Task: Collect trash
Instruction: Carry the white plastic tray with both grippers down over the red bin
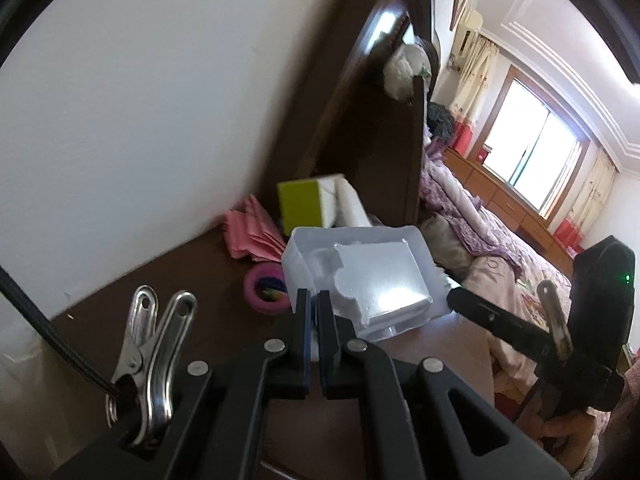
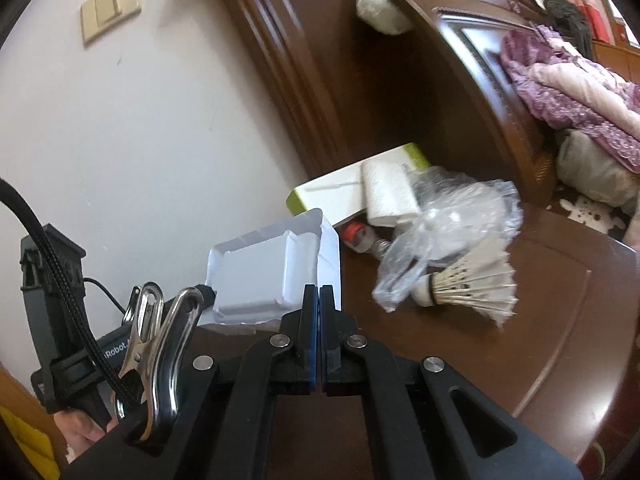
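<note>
Your left gripper (image 1: 314,300) has its jaws pressed together at the lower middle of the left wrist view, pinching the near edge of a white plastic packaging tray (image 1: 372,276). The tray sits in mid-frame above the dark wooden tabletop (image 1: 168,280), its open side facing you and its long axis running from lower left to upper right. Your right gripper (image 2: 319,300) is closed too, its tips against the same tray's thin rim (image 2: 264,276) at lower centre of the right wrist view. Right of it on the tabletop lie crumpled clear plastic wrap (image 2: 452,220) and a shuttlecock (image 2: 472,284), feathers pointing right, cork left.
</note>
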`<action>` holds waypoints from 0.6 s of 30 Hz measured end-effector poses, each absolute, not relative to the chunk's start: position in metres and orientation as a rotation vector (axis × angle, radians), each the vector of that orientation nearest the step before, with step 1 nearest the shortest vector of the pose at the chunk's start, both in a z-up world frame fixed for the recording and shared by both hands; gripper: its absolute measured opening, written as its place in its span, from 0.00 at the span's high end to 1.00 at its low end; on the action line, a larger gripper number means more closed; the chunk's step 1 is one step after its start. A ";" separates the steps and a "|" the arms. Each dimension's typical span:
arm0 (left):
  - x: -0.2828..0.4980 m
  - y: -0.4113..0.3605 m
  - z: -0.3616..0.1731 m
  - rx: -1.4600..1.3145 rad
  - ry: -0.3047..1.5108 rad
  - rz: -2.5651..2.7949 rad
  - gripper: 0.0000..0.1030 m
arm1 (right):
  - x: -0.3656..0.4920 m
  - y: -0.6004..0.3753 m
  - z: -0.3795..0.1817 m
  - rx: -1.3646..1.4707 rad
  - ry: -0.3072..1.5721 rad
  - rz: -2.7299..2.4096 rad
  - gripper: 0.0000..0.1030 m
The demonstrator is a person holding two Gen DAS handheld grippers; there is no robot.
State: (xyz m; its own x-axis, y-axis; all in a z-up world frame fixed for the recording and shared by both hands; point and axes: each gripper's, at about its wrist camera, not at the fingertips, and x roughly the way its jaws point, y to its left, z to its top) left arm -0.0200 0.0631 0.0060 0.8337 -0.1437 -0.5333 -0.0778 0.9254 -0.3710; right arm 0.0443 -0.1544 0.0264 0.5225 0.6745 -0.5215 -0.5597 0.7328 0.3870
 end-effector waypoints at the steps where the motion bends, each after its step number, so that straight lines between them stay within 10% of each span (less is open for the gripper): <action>1: -0.019 0.057 0.006 -0.388 0.593 -0.037 0.97 | 0.044 -0.159 0.027 0.181 0.696 0.739 0.99; 18: -0.004 -0.055 0.044 -0.307 0.566 -0.189 0.97 | 0.023 -0.265 0.063 0.216 0.606 0.622 0.99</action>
State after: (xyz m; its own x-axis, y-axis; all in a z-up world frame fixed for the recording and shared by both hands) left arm -0.0044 -0.0553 0.0439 0.8284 -0.2587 -0.4969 0.0910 0.9374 -0.3363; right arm 0.0230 -0.2650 0.0629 0.6479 0.6030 -0.4655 -0.4809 0.7977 0.3639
